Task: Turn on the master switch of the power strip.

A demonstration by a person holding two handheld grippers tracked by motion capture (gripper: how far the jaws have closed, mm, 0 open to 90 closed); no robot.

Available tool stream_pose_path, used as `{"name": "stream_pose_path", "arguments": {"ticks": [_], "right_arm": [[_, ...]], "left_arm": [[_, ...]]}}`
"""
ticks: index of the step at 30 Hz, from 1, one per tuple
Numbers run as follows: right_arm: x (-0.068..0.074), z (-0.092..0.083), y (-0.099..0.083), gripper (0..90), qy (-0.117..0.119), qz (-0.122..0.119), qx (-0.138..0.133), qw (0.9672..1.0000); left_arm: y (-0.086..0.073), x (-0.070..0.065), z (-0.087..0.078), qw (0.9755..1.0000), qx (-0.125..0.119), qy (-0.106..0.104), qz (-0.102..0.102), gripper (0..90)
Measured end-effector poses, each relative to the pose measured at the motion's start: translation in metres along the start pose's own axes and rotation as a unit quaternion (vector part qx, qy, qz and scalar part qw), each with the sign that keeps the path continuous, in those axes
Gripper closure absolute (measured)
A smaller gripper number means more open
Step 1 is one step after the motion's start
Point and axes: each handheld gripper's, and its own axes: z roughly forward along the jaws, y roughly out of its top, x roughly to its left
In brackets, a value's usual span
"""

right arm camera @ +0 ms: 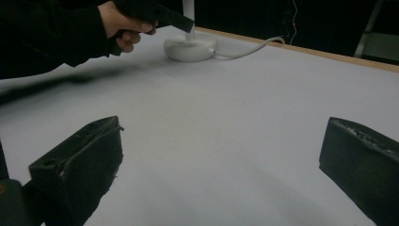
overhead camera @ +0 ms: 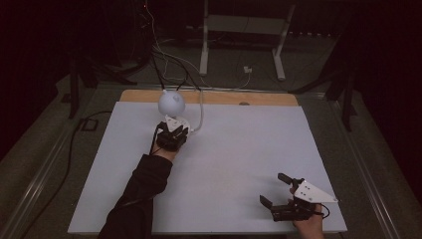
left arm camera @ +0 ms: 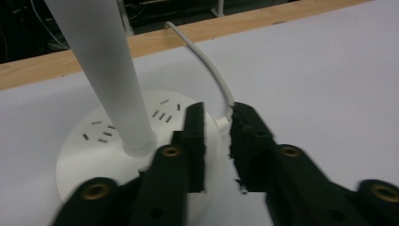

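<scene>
Dark room, white table (overhead camera: 239, 164): left tongs (left arm camera: 217, 136), nearly closed and gripping nothing, hover over the far-left lamp's (left arm camera: 108, 70) broad rigid base (left arm camera: 89, 150), likely top-heavy, best held by its stem; right tongs (right arm camera: 221, 165) gape empty.

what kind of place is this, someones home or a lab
Most likely a lab or recording workspace, not a home. A white sheet covers a wooden table holding just one white lamp, loose cables trail over the dark floor behind it, and a person works with handheld grippers.

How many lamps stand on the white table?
1. The white lamp stands near the table's far edge, left of centre, directly beyond the left tool. Nothing on the table could hide another.
</scene>
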Motion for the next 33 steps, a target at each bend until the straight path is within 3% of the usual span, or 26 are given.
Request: {"name": "stream_pose_path", "arguments": {"ticks": [7,12,20,25,33], "right_arm": [[0.000,0.000,0.000,0.0,0.000,0.002,0.000,1.0000],[-0.001,0.000,-0.001,0.0,0.001,0.002,0.000,1.0000],[-0.001,0.000,-0.001,0.0,0.000,0.002,0.000,1.0000],[0.000,0.000,-0.001,0.0,0.001,0.000,0.001,1.0000],[0.000,0.000,0.000,0.0,0.001,0.001,0.001,1.0000]], "left_arm": [[0.002,0.004,0.007,0.9999,0.009,0.006,0.002,89.0],[-0.001,0.006,0.013,0.9998,0.017,0.008,0.002,90.0],[-0.005,0.005,0.020,0.9992,0.025,0.019,0.026,90.0],[-0.008,0.003,0.024,0.9968,0.037,0.039,0.059,90.0],[-0.008,0.001,0.025,0.9959,0.039,0.039,0.071,90.0]]}}
